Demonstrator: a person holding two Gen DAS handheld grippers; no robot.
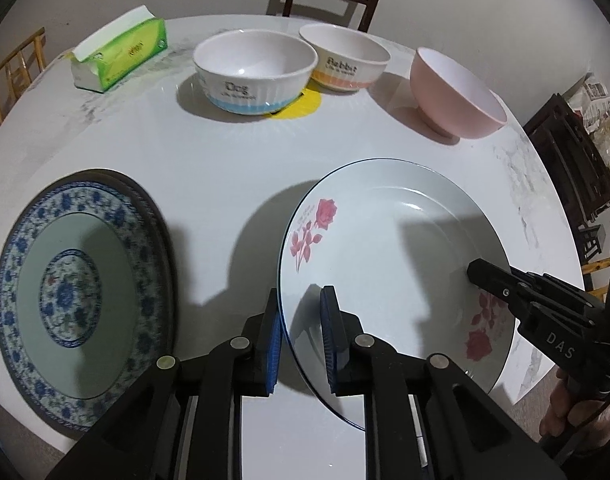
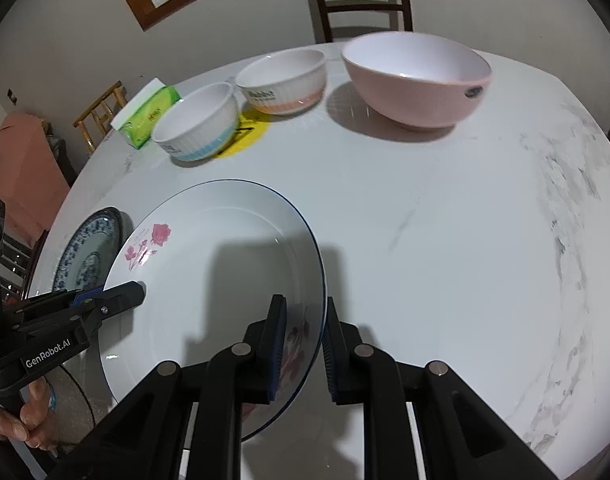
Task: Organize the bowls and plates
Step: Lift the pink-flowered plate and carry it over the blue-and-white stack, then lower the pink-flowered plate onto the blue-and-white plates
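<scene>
All 3 bowls seemingly empty; rose plate bare.

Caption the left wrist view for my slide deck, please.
Both grippers, left and right, clamp the rose plate's rim.

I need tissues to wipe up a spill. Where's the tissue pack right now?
The tissue pack lies at the far left of the table, just left of the blue-banded bowl; the right wrist view shows it behind that bowl.
</scene>
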